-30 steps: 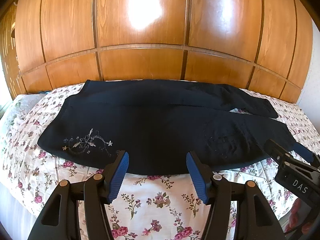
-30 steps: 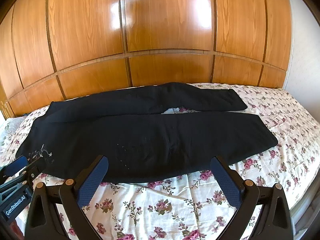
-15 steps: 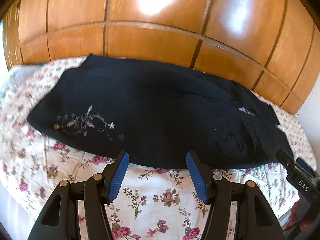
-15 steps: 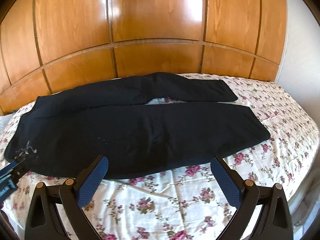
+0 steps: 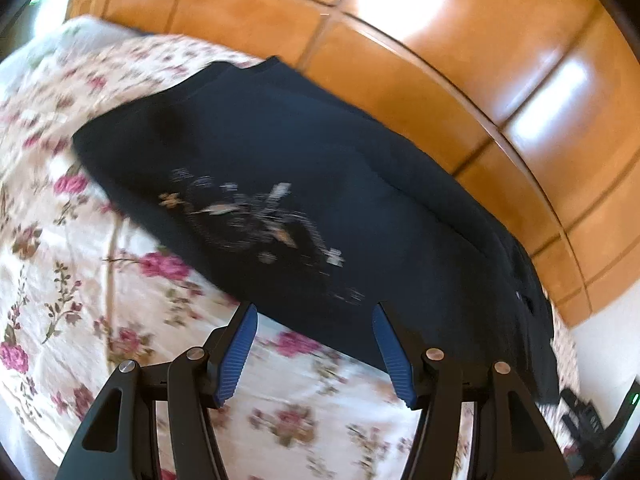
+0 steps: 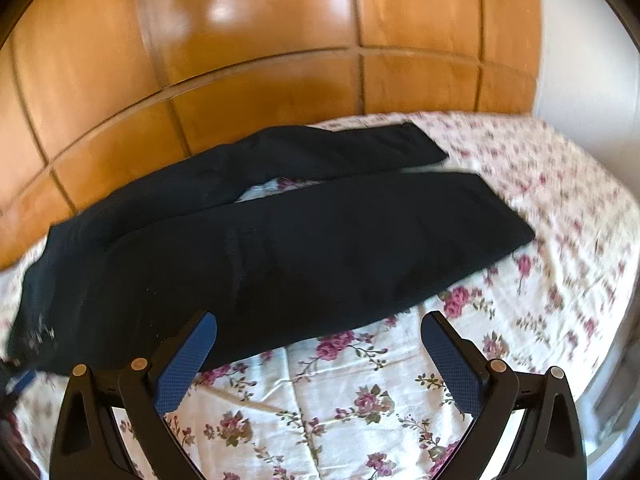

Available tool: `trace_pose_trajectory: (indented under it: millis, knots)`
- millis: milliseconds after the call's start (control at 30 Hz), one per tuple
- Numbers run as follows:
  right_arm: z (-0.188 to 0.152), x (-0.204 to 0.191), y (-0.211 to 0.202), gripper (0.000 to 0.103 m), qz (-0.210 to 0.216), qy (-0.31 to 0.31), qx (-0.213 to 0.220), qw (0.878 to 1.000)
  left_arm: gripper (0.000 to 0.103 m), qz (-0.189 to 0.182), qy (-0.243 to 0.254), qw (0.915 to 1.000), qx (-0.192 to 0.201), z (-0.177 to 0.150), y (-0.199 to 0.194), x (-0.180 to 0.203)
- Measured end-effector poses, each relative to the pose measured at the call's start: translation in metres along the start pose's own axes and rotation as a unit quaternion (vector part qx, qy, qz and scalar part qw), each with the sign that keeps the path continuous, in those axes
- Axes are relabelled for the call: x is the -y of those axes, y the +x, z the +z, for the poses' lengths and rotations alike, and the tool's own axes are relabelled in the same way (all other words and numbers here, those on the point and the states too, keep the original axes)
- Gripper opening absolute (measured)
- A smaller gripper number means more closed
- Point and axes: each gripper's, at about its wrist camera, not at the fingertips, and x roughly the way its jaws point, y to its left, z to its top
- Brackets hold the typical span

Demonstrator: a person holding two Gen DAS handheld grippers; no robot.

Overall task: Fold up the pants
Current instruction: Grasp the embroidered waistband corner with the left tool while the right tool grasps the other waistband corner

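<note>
Closer now, the left claw [image 5: 314,312] has tilted over the embroidered waist of the pants [image 5: 320,184], released and apparently clear of the cloth. From the right wrist, the right claw [image 6: 320,326] hangs released above the pants [image 6: 304,240] on the floral bed [image 6: 360,392].

You are looking at black pants [image 6: 280,248] showing pale floral embroidery [image 5: 256,216], a white bedsheet [image 6: 360,408] showing pink roses, glossy orange-brown wood panelling [image 6: 260,40], blue tool pads [image 5: 236,356].
</note>
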Motion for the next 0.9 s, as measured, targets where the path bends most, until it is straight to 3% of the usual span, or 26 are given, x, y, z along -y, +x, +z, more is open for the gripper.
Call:
trace_pose_trajectory:
  millis: [200,300,367,567,667,733,767,833,900]
  knots:
    - [0.002,0.042,0.019,0.097,0.020,0.081,-0.024,0.996,0.061,-0.005,-0.039,0.9987,0.031,0.010,0.002,-0.037]
    - [-0.002,0.073,0.028,0.089,0.058,0.164,-0.039,0.984,0.061,-0.012,-0.059,0.9969,0.052,0.013,-0.001,-0.050]
    - [-0.006,0.095,0.034,0.086,0.094,0.222,-0.041,0.970,0.061,-0.019,-0.074,0.9953,0.059,0.015,-0.001,-0.060]
    - [-0.007,0.113,0.038,0.078,0.135,0.260,-0.019,0.956,0.061,-0.057,-0.091,0.9917,0.070,0.007,-0.002,-0.069]
    - [-0.005,0.124,0.045,0.075,0.161,0.293,-0.001,0.942,0.061,-0.071,-0.099,0.9891,0.082,0.014,-0.003,-0.073]
    - [-0.004,0.131,0.049,0.067,0.176,0.307,0.007,0.935,0.061,-0.075,-0.109,0.9872,0.090,0.018,0.000,-0.076]
    - [-0.004,0.136,0.051,0.064,0.182,0.314,0.009,0.932,0.054,-0.070,-0.115,0.9866,0.092,0.021,0.003,-0.077]
    - [-0.002,0.145,0.061,0.042,0.186,0.331,0.005,0.925,0.049,-0.063,-0.135,0.9847,0.090,0.028,0.006,-0.080]
    - [-0.002,0.151,0.071,0.030,0.202,0.348,-0.002,0.915,0.049,-0.070,-0.152,0.9820,0.088,0.034,0.011,-0.083]
